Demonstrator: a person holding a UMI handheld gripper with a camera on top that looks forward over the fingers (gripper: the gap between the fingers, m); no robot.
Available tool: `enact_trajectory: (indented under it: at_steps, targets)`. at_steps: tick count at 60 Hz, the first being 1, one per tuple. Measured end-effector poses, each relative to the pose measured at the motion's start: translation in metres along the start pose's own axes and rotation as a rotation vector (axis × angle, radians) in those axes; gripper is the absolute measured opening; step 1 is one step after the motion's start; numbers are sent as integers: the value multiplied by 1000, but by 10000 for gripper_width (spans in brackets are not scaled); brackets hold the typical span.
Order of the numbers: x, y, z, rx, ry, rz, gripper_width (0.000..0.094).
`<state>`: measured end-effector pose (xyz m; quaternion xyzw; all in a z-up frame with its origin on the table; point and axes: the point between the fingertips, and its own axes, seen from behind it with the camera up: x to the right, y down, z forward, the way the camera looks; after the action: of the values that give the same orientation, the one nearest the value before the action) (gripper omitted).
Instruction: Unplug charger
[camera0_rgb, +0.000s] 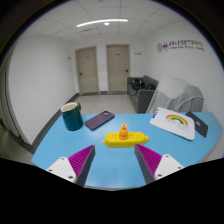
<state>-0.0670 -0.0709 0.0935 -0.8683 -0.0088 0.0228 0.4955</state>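
Note:
A flat yellow block (119, 140) lies on the blue table (60, 145), just ahead of my fingers. A small orange piece (123, 130), apparently the charger, stands upright on top of it. My gripper (114, 163) is open and empty, its purple pads (81, 159) spread wide. The yellow block sits beyond the fingertips, roughly centred between them and not touching them. No cable is visible.
A dark teal mug (70, 116) stands far left on the table. A dark phone (99, 120) lies beside it. A white card with a rainbow (172, 122) and a dark flat object (201, 125) lie to the right. A white chair (181, 95) stands beyond the table.

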Motion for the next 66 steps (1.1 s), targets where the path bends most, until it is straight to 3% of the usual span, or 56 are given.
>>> enact_trajectory:
  at_steps: [14,15,21,30,37,39,42,45,52,59,66]
  targets:
    - [36,-10,133,18,-46,-64,737]
    - [35,-10,138,22,-59,-54,631]
    - [29,-12,149,43,-118,-19,232]
    - [31,-14,151,83,-97,-17,76]
    - [31,-17,149,35,-97,-4,68]
    - [29,-38,140,68,-108,20,69]
    - [30,-91,115,189,-126,19,67]
    - [46,-137,100,274,-75,-37,68]
    - [85,-209,56,362,-15,2,67]
    - [126,-199,52,299,84,-8,66]
    - [151,-130,57,136,191,-45,68]
